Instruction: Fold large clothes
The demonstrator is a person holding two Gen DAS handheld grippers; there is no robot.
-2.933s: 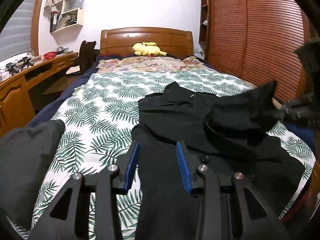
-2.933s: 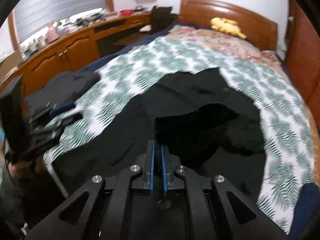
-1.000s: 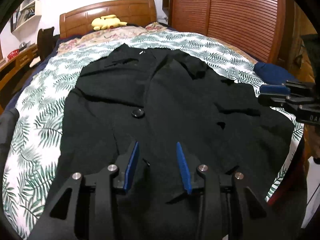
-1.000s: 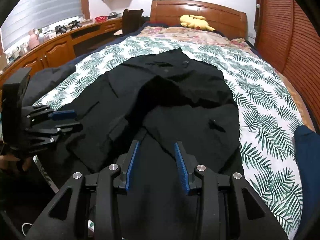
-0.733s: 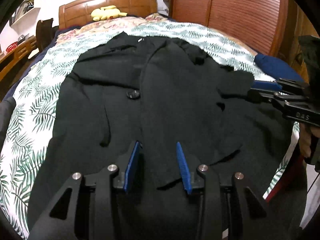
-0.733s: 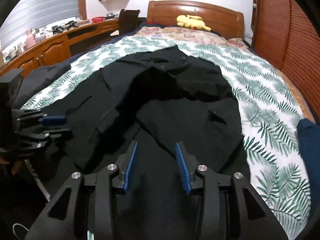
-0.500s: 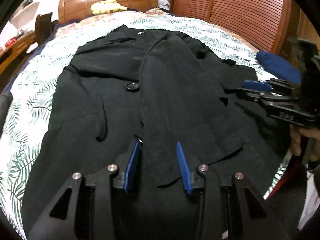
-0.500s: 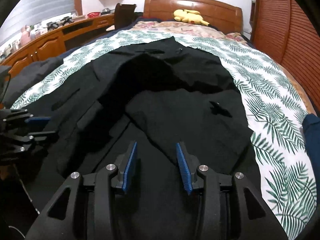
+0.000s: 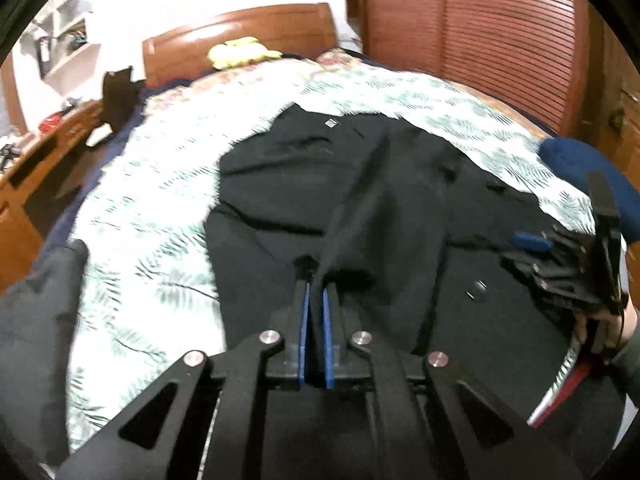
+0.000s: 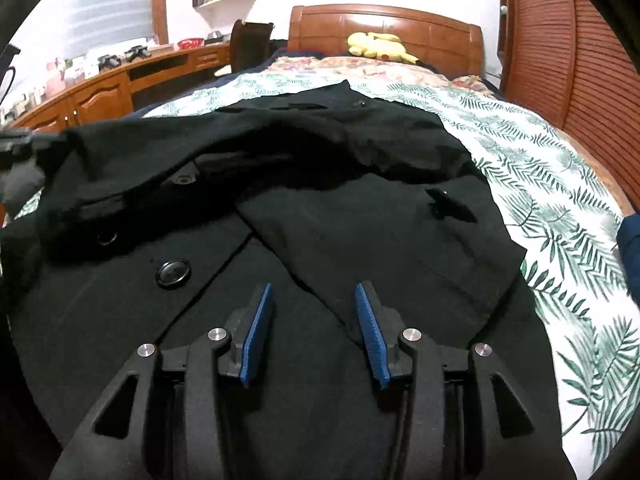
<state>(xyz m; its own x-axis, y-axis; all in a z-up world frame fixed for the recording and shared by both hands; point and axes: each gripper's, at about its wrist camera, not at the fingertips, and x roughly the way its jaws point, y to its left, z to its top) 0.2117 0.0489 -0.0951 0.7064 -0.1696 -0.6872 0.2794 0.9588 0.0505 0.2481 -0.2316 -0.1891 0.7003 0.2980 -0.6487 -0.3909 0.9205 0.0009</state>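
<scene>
Two grippers were over the bed [image 10: 560,184]. Left gripper [image 9: 314,292] had just closed; its blue pads were together with a fold of the black coat [image 9: 392,200] pinched between them. From that pinch a ridge of cloth ran up toward the collar, so that front panel sat lifted off the rest of the coat.

Right gripper [image 10: 314,300] had just been opening; jaws stood apart, pads pressing on nothing, coat cloth below and between them. In the left wrist view the same gripper [image 9: 532,240] sat low at the coat's right edge, with a bit of the person's hand behind it.

Coat lay spread lengthwise on the leaf-print bedspread [image 9: 152,208], collar toward the headboard [image 10: 384,24], hem nearest the cameras. A large black button [image 10: 173,273] showed on the front, left of the right gripper's pads. The lifted panel draped across the upper left of the right wrist view.

Yellow plush toy [image 10: 378,46] lay by the headboard. A dark blue item [image 9: 580,168] lay at the bed's right edge, just beside the coat. Grey cloth [image 9: 36,320] sat at the left edge. A wooden desk [image 10: 104,84] ran along the left wall. The left wrist view was motion-blurred.
</scene>
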